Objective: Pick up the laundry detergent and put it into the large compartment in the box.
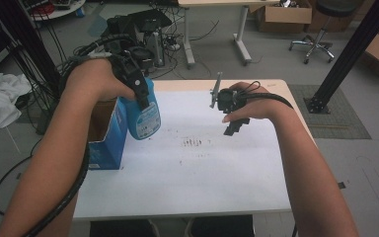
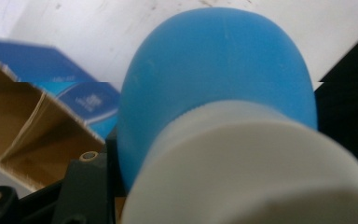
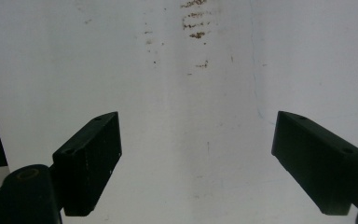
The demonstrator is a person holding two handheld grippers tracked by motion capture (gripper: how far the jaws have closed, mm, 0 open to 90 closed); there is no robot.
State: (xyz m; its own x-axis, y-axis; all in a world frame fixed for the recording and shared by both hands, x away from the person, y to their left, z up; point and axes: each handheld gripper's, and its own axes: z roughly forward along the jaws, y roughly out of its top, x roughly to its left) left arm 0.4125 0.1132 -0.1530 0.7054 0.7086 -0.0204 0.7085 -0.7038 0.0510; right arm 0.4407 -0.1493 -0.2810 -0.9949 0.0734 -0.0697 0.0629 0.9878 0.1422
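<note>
The blue bottle [image 1: 143, 116] hangs in the air just beside the open cardboard box [image 1: 106, 133], at the left edge of the white table [image 1: 202, 168]. My left gripper [image 1: 137, 89] pinches it near its white cap [image 2: 251, 163], and its body hangs down below the jaws. To do this well, I should keep the squeeze firm and the bottle upright, clear the box rim, then set it down gently. My right gripper [image 3: 196, 158] hovers spread and empty over the stained tabletop.

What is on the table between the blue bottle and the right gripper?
Only brown smudges on the white table, seen in the high view, lie between the blue bottle and the right gripper.
</note>
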